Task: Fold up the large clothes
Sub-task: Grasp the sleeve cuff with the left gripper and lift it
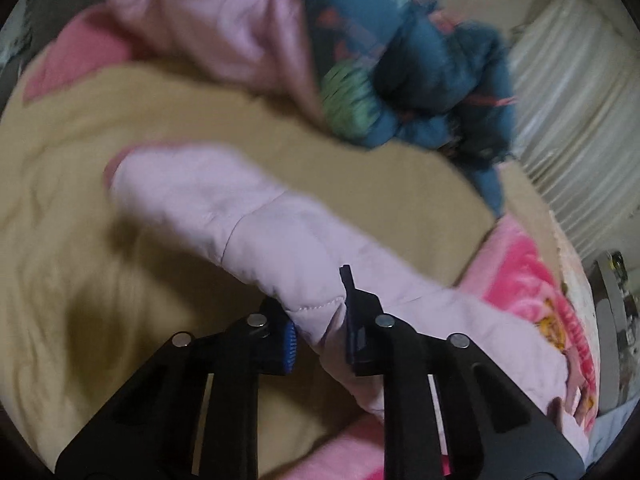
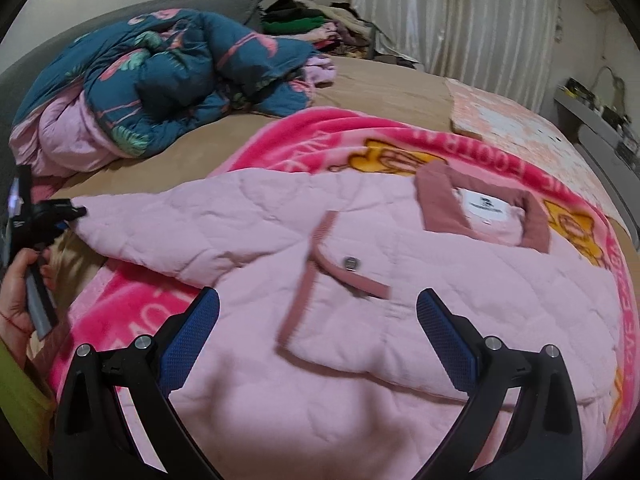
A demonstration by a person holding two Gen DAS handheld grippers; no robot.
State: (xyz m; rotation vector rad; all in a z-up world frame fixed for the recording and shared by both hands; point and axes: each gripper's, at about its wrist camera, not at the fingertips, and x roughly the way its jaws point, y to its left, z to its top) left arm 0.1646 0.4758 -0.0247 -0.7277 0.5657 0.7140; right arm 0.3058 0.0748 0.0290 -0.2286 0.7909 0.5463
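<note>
The left gripper (image 1: 320, 320) is clamped on the sleeve (image 1: 240, 208) of the soft, puffy jacket (image 2: 360, 280) spread on the bed (image 2: 380, 88), best pinched at seams, while the right gripper (image 2: 318, 332) hovers apart.

The tan bed cover (image 1: 100, 208) lies bare to the left of the pink sleeve (image 1: 224, 208), leaving open room there. Further back, a crumpled teal quilt (image 2: 168, 72) heaps up and blocks that side of the bed. In the right wrist view, the pink jacket (image 2: 360, 272) covers the near bed, with a stack of clothes (image 2: 316, 28) along the far edge.
</note>
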